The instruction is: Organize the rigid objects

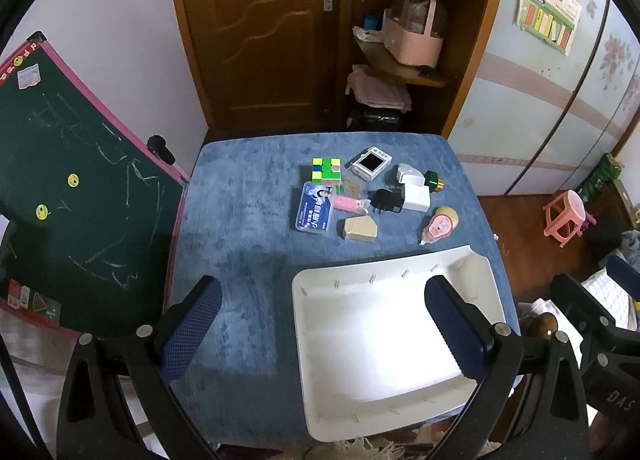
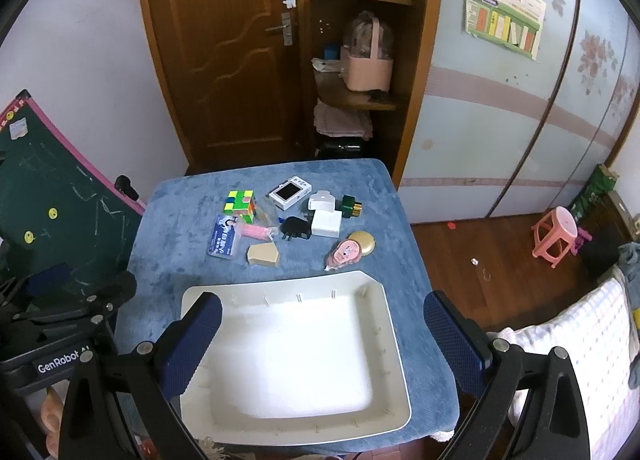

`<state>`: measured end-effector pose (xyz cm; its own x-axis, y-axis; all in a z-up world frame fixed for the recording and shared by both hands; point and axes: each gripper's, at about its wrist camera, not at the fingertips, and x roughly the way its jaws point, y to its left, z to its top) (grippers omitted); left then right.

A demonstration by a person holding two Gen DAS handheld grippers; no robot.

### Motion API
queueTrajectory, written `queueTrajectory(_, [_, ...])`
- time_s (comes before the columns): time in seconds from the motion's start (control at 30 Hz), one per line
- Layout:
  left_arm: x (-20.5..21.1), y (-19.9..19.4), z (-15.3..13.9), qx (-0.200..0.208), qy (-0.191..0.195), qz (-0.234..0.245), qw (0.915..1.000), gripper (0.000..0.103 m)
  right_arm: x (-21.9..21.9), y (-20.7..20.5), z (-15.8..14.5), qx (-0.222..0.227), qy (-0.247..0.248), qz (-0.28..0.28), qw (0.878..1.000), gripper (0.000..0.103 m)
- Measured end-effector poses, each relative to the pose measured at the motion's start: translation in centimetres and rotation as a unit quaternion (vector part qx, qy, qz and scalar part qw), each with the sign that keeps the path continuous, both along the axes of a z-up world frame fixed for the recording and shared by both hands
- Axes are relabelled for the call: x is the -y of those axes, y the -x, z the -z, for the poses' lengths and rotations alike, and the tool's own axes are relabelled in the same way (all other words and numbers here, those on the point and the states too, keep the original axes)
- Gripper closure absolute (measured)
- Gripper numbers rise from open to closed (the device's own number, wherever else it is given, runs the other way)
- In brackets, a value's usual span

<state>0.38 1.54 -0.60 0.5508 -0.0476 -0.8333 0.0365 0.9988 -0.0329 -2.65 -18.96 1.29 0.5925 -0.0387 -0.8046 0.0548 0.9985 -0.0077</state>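
Far left of both views: green chalkboard (image 1: 80, 196) w/ pink frame, leaning beside the blue-covered table (image 1: 240, 260). Left gripper (image 1: 322, 330) low in frame, fingers wide apart, nothing btwn them; it hangs over the table's near part. Mid-frame, a cluster of small items at the table's far half: Rubik's cube (image 1: 327, 169) top left of the group, blue card case (image 1: 314, 211) just below it, pink clip-like piece (image 1: 348, 204) beside the case, beige block (image 1: 359, 229) lower centre, white camera (image 1: 371, 162) at top, black plug (image 1: 386, 201) touching a white adapter (image 1: 416, 198), green cap bottle (image 1: 433, 181) and pink correction tape (image 1: 438, 226) at right. White tray (image 2: 394, 340) sits at the near edge, no items in it. Right gripper (image 2: 322, 338) also spread open, hovering over the tray. Far right: pink stool (image 2: 556, 236) on wood floor.
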Motion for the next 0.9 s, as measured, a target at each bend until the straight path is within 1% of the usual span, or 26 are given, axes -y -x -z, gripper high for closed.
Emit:
queueTrajectory(0.07, [-0.2,-0.2,0.1,0.001,0.001,0.004,1.0000,0.002,-0.4,-0.1,0.0,0.000,0.002,0.003,1.000,0.002])
queueTrajectory(0.17, [-0.6,-0.7,0.2,0.008,0.001,0.011,0.9999,0.002,-0.9,-0.2,0.0,-0.001,0.005,0.007,1.000,0.007])
queueTrajectory(0.37, [-1.5,-1.6,0.4,0.018,0.001,0.029,0.9994,0.002,-1.6,-0.6,0.5,-0.010,0.005,0.024,1.000,0.008])
queueTrajectory(0.63, [-2.2,-3.1,1.9,0.000,0.017,0.045,0.9988,0.002,-2.9,-0.5,1.2,-0.020,0.022,0.030,0.999,0.008])
queueTrajectory(0.73, [-2.3,-4.1,2.4,-0.002,0.015,0.045,0.9989,0.002,-2.4,-0.9,1.5,-0.021,0.030,0.036,0.999,0.008])
queueTrajectory(0.8, [-2.7,-5.0,2.9,-0.006,0.014,0.038,0.9991,0.002,-1.4,-1.5,1.8,-0.022,0.026,0.044,0.998,0.008])
queueTrajectory(0.87, [-3.1,-6.2,3.4,-0.016,0.012,0.029,0.9994,0.002,-0.2,-2.3,2.2,-0.026,0.016,0.049,0.998,0.011])
queueTrajectory(0.9, [-3.2,-7.0,3.8,-0.023,0.008,0.023,0.9994,0.002,0.6,-3.0,2.6,-0.032,0.008,0.051,0.998,0.015])
